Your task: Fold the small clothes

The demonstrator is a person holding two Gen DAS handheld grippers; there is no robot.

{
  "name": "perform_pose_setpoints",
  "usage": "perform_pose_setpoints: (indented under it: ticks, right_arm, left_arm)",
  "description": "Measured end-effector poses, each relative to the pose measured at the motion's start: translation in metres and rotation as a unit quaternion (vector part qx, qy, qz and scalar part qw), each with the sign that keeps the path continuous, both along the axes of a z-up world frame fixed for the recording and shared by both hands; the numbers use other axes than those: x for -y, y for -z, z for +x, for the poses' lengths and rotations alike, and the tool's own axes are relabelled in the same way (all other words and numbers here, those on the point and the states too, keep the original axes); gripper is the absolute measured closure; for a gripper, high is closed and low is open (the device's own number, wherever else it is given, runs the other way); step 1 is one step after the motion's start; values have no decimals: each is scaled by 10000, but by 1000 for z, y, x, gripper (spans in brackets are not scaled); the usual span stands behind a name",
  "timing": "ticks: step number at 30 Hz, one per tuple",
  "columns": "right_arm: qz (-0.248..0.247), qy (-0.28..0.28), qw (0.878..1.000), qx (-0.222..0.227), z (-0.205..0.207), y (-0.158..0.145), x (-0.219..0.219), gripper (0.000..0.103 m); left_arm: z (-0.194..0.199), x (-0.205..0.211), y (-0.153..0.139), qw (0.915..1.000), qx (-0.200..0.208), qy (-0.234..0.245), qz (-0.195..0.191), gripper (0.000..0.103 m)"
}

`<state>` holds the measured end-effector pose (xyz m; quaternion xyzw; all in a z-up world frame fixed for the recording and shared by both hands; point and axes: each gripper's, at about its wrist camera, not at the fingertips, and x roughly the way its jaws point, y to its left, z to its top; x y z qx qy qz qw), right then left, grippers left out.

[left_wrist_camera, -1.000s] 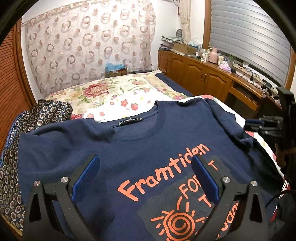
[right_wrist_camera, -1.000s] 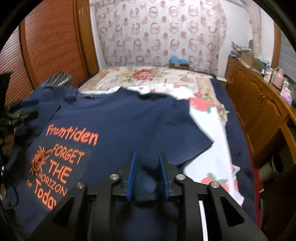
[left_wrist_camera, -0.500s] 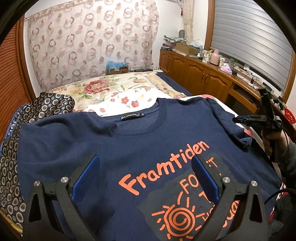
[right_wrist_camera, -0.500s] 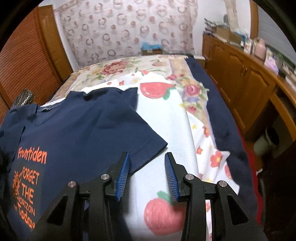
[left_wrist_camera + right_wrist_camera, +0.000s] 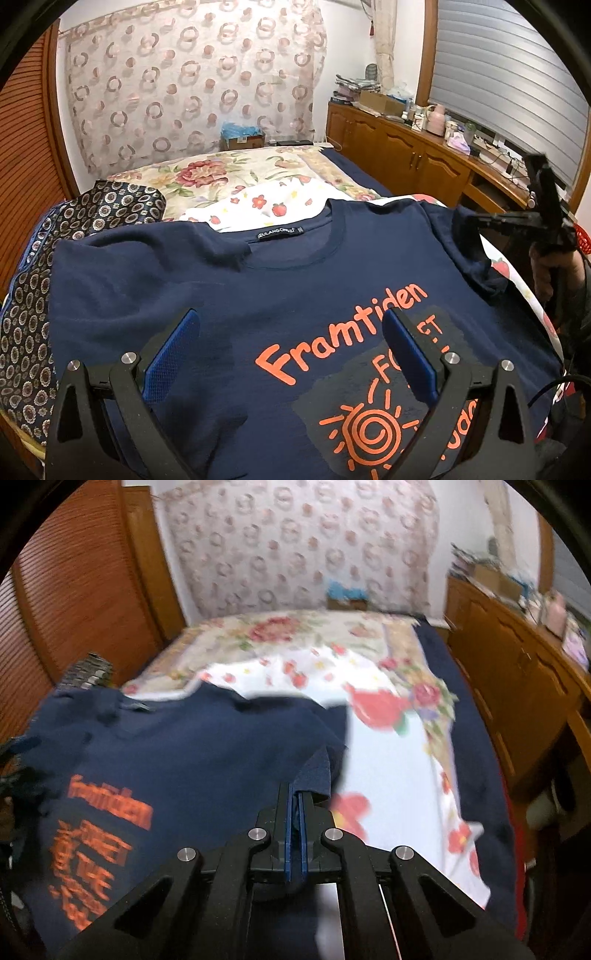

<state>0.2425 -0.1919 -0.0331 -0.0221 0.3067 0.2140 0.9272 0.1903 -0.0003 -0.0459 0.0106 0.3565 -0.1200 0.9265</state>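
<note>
The right gripper (image 5: 295, 812) pinches the navy printed cotton T-shirt's (image 5: 295, 295) sleeve hem (image 5: 314, 775) shallowly; it could slip out mid-fold. The left gripper's (image 5: 291, 354) fingers hover spread.

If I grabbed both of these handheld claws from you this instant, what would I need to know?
Right claw: shut on the sleeve of the navy T-shirt, its jaws having just closed on the cloth.
Left claw: open, empty, above the shirt's chest.
The shirt lies face up, spread over the flowered bedspread.
Done: sleeve gripped, nothing folded.
Left: likely fold that sleeve inward, then the other side, then fold lengthwise.
</note>
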Motion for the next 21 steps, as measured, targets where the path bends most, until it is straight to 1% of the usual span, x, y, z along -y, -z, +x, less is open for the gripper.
perform_pose_setpoints:
  ticks: [4,6,10,12,14,17,18,19,20,21]
  right_arm:
    - [41,-506,9986,144,-5,-17,-32,100]
    - [69,-819,9966,72,-3,-20,-52,100]
    - [120,-1139,9934,11,6,-24,-77,100]
    - [-6,-1145,9934,9,9,-23,-80,94]
    - [-44,-1114,9937,66,9,-23,-75,77]
    - [-172,-934,9954,138,9,-17,-63,68]
    - [-213,-856,9960,138,11,-16,-66,66]
    - [-264,-759,9967,146,12,-14,-63,61]
    - [-350,-653,9971,162,14,-10,-60,58]
    - [-430,-548,9974,171,13,-7,-58,57]
  left_arm:
    - [-3,-5,-1,10000,51,-49,3,3]
    - [-4,-6,-2,9999,86,-75,19,3]
    - [-4,-11,-5,9998,94,-140,-88,3]
    - [-5,-14,-6,9997,114,-177,-94,3]
    - [-6,-16,-6,9997,119,-200,-91,3]
    - [-8,-20,-6,9996,136,-242,-58,3]
    - [-8,-21,-6,9996,141,-254,-58,3]
    - [-7,-25,-7,9994,160,-291,-55,3]
    - [-6,-27,-8,9993,174,-315,-55,3]
    - [-5,-31,-9,9993,190,-330,-54,3]
